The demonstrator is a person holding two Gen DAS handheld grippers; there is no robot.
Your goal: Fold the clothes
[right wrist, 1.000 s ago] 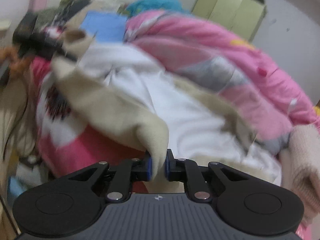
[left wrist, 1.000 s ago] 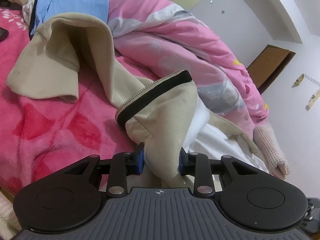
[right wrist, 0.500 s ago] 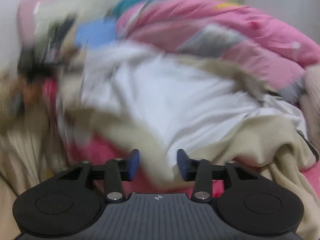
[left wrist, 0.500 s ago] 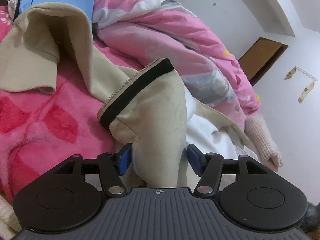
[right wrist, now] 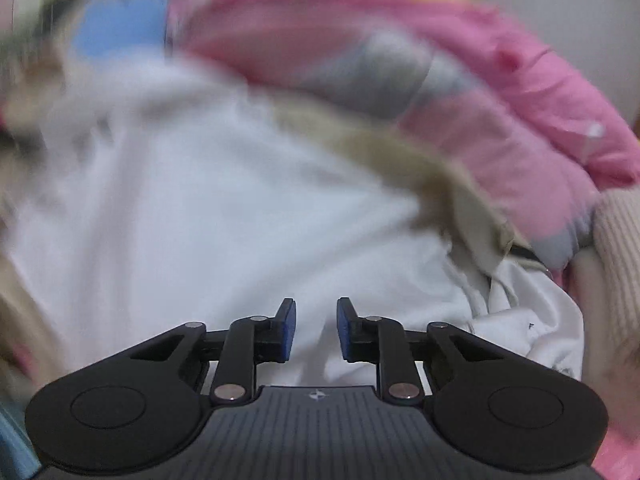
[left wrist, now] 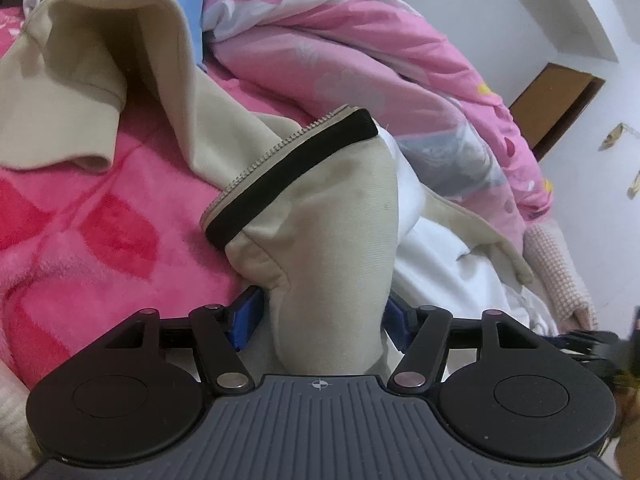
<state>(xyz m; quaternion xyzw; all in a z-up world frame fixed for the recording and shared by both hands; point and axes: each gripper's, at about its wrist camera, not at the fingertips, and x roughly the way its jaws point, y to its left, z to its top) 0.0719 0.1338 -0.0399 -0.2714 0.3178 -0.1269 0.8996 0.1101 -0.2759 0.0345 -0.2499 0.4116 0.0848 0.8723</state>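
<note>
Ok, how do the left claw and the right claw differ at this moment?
The left claw has a bunch of the beige zip jacket between its fingers, and its jaws are opening. The right claw has nothing between its fingers, only the white garment beyond them, and its jaws are closing. The left claw's gap is wider than the right claw's. Both point at the heaped clothes.

Left gripper [left wrist: 324, 316] has loosened round the beige jacket [left wrist: 340, 216]; right gripper [right wrist: 316, 330], emptied, closing.

Probably a home bedroom: a pink quilt [left wrist: 360, 52] heaped on a blanket-covered bed [left wrist: 80, 220].
</note>
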